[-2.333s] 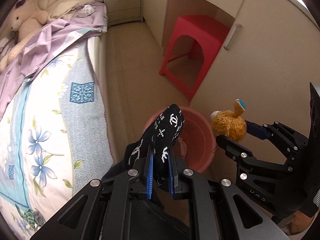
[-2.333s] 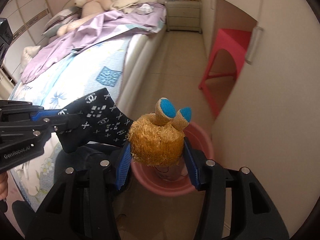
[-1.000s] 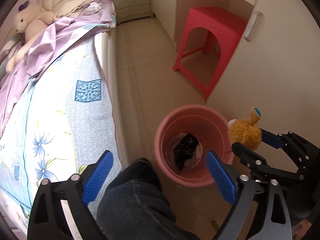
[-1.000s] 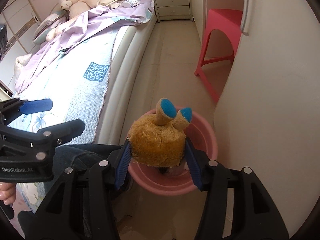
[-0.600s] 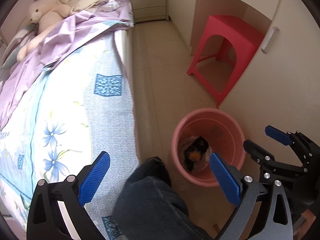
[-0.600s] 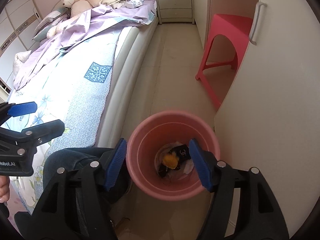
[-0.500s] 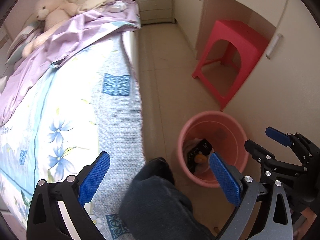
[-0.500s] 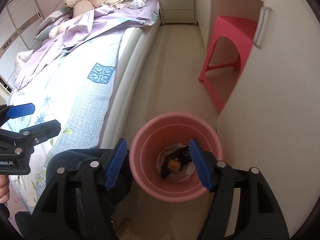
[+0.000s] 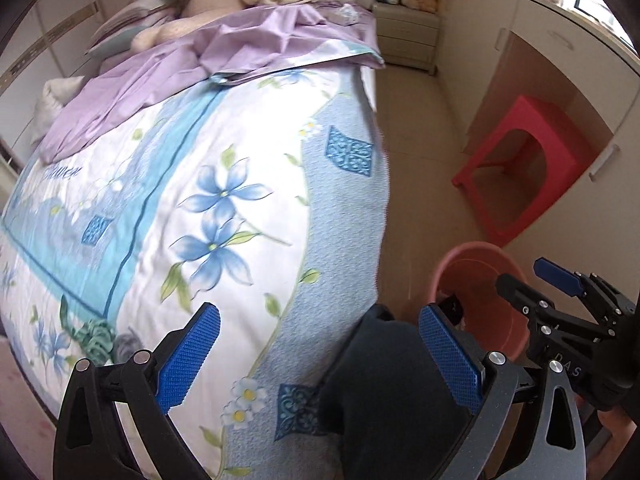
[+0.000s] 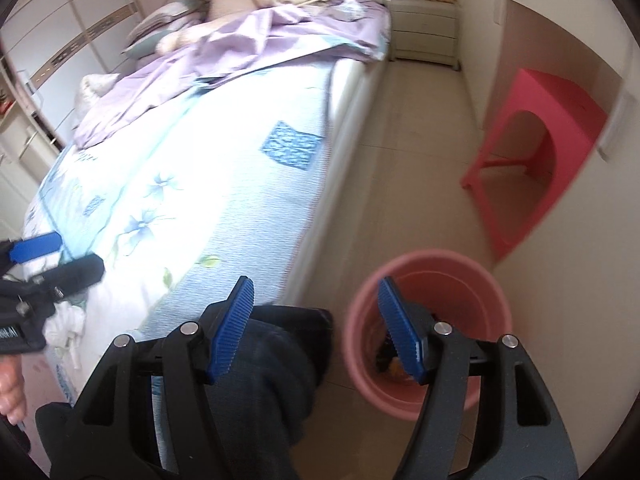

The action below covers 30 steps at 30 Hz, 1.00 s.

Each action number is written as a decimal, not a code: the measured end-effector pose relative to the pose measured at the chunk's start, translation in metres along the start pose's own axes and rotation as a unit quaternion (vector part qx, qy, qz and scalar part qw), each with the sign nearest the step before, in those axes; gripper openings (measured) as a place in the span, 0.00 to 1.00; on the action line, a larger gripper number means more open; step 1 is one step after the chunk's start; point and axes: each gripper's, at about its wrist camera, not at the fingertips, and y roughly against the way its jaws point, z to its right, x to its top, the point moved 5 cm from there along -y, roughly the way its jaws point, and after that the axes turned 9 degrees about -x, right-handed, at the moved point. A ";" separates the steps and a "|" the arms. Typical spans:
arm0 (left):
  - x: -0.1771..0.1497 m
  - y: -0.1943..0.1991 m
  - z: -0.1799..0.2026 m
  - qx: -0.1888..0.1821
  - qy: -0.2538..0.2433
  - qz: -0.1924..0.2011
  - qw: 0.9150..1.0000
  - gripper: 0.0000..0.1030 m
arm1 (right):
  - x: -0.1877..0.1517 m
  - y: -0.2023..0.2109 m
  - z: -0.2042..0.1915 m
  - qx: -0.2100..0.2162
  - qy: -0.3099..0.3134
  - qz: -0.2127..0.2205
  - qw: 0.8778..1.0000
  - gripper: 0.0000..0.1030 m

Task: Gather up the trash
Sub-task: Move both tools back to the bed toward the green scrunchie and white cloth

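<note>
You are in a narrow bedroom: the bed (image 9: 240, 208) with its blue-flowered cover fills the left of both views, a strip of tiled floor (image 10: 408, 152) runs beside it, and a red stool (image 10: 536, 148) stands against the cupboards on the right. The pink bucket (image 10: 460, 268) sits on the floor between the bed and the cupboard wall, just beside your knee (image 10: 280, 360).

Your left claw (image 9: 316, 356) stands wide open and holds nothing; through its gap you see only the bedcover and your trouser leg. Your right claw (image 10: 320, 328) is also parted and empty, its jaws having just been opening, with nothing between them. Its right pad overlaps the bucket's mouth in the picture.

Inside the bucket, low down behind that pad, some dark and orange things (image 10: 394, 366) show, too hidden to name. So part of the collecting looks done: something is already in the bucket, and both claws are free.

What may be left lies at the near end of the bed: a small grey lump (image 9: 126, 342) beside a green knot-like patch in the left view, and white crumpled bits (image 10: 66, 322) near the left claw in the right view. Whether these are trash, I cannot tell.
</note>
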 end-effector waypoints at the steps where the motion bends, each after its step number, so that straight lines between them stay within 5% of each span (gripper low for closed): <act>1: -0.002 0.002 -0.005 0.002 0.005 0.000 1.000 0.95 | 0.001 0.001 -0.008 0.002 0.007 0.002 1.000 0.62; 30: -0.102 0.079 -0.155 0.061 0.154 0.024 0.986 0.95 | -0.014 0.043 -0.207 0.094 0.167 0.014 0.981 0.62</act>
